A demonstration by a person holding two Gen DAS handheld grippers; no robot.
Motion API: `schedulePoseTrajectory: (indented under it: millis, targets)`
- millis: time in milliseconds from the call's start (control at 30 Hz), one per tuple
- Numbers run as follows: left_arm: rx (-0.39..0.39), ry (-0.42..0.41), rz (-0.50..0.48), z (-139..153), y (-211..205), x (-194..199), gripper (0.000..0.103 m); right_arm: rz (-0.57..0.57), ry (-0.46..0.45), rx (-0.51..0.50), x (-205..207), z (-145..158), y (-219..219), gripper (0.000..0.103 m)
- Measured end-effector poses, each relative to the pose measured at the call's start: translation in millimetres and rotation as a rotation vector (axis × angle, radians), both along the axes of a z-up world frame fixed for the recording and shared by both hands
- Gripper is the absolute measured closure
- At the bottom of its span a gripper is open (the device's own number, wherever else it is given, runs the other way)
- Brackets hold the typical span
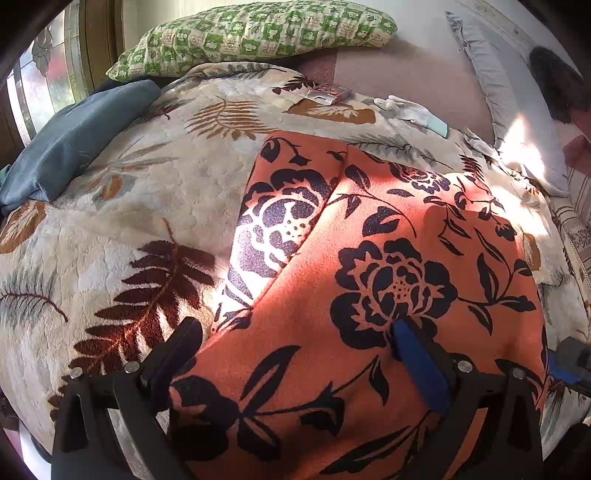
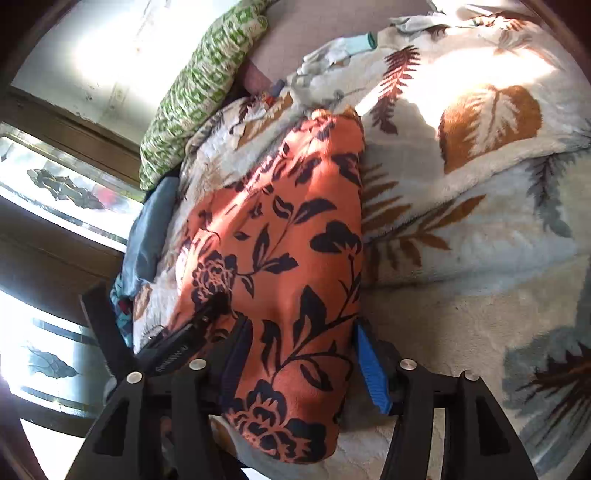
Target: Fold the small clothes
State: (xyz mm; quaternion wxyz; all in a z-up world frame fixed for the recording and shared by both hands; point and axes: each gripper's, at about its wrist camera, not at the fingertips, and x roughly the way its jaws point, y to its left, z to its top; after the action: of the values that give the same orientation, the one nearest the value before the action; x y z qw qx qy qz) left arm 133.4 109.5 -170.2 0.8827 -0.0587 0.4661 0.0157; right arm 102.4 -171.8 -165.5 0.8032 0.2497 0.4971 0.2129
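Observation:
An orange garment with dark floral print [image 1: 369,280] lies on a cream leaf-patterned blanket [image 1: 110,229], one flap folded over along a diagonal crease. My left gripper [image 1: 295,336] is open just above the garment's near part, its fingers apart and holding nothing. In the right wrist view the same garment [image 2: 288,236] runs away from the camera. My right gripper [image 2: 299,354] is open, its fingers straddling the garment's near end without pinching it. The other gripper [image 2: 192,332] rests at the garment's left edge.
A green checked pillow [image 1: 258,33] and a blue-grey cloth [image 1: 70,140] lie at the far left of the bed. Small pale clothes [image 1: 410,110] sit beyond the garment. A grey pillow [image 1: 517,110] is at the right. A window [image 2: 55,192] is beside the bed.

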Motion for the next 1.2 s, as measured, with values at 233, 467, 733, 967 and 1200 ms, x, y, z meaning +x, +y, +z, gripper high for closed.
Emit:
schedulePoseTrajectory:
  millis: [233,467,733,967,1200]
  targets:
    - [-0.007,0.002,0.001,-0.5,1.5,0.5,0.0,0.131,-0.073,0.21,-19.4,33.7,25.3,0.041]
    - [-0.028,0.004,0.001,-0.7,4.2,-0.5,0.0,0.056,0.165,0.186,-5.9,-28.4,22.7,0.065]
    - [-0.212,-0.076,0.052,32.9,45.9,-19.2,0.001,0.117,0.063,0.06,17.3,-9.8,43.4,0.03]
    - [-0.522,0.014,0.142,17.6,133.4,-50.6,0.001,0.164,-0.063,-0.006,17.8,42.0,58.3,0.031]
    - [-0.667,0.125,0.097,-4.9,123.5,-45.4,0.001,0.18,0.015,0.017,41.2,-4.0,66.7,0.029]
